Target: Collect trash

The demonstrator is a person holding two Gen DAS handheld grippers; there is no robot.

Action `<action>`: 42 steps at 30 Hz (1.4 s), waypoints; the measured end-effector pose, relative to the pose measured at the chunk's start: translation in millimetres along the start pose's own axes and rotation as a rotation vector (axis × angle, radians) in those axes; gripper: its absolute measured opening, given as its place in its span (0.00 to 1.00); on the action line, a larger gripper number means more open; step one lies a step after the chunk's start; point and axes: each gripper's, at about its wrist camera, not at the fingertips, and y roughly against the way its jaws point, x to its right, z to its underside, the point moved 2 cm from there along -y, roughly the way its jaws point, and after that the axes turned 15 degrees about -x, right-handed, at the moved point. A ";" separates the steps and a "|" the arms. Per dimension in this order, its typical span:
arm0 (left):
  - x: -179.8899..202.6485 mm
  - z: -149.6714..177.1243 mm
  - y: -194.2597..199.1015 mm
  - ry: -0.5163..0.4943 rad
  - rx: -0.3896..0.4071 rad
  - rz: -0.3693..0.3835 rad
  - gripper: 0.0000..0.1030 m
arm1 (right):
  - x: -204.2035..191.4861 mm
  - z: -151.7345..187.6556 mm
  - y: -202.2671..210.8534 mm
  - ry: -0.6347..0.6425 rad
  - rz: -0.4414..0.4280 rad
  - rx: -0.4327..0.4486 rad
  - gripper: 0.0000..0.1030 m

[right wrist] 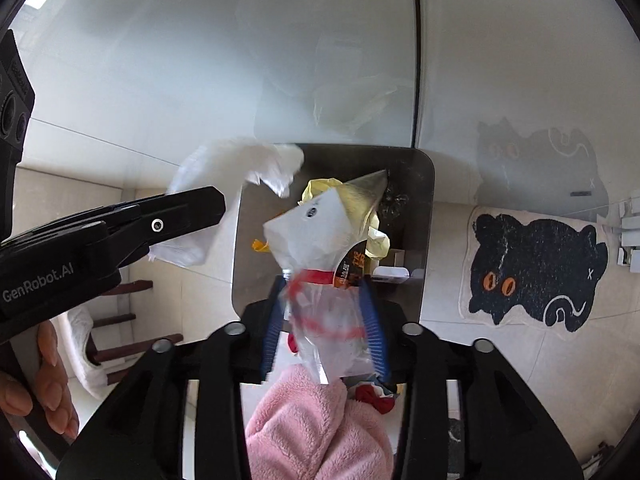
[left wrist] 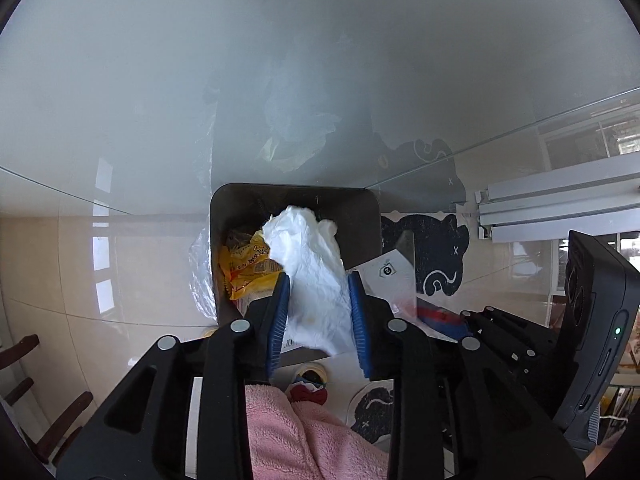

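Observation:
A dark grey trash bin (left wrist: 360, 216) stands on the floor below a glass table edge; it also shows in the right wrist view (right wrist: 420, 200). Yellow wrappers (left wrist: 248, 264) lie inside it. My left gripper (left wrist: 320, 312) is shut on a crumpled white tissue (left wrist: 308, 264) held over the bin; the same tissue shows in the right wrist view (right wrist: 240, 160). My right gripper (right wrist: 324, 316) is shut on a clear and white plastic wrapper with red print (right wrist: 320, 240), also over the bin, beside the left gripper (right wrist: 120, 232).
A frosted glass tabletop (left wrist: 280, 60) fills the upper view, with a pale bag showing through it. A black cat-shaped rug (right wrist: 536, 272) lies on the tiled floor right of the bin. Dark wooden chair legs (right wrist: 128, 320) stand to the left. Pink fluffy slippers (right wrist: 312, 432) show below.

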 end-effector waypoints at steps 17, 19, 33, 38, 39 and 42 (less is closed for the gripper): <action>18.9 28.4 108.0 0.026 0.132 -0.027 0.92 | -15.2 37.6 99.5 0.014 0.113 0.074 0.97; 28.4 39.9 139.3 0.008 0.178 -0.044 0.92 | -24.7 47.0 132.1 0.021 0.123 0.113 0.97; 90.3 109.2 366.7 -0.043 0.553 -0.172 0.92 | -98.6 88.8 376.9 0.033 0.189 0.507 0.97; 119.8 129.0 433.0 -0.064 0.667 -0.209 0.92 | -115.2 108.3 437.4 0.024 0.213 0.617 0.97; 125.3 133.4 442.9 -0.072 0.687 -0.218 0.92 | -117.2 113.6 446.5 0.018 0.227 0.641 0.97; 136.0 147.2 467.3 -0.066 0.735 -0.245 0.92 | -119.5 125.4 468.1 -0.006 0.240 0.676 0.97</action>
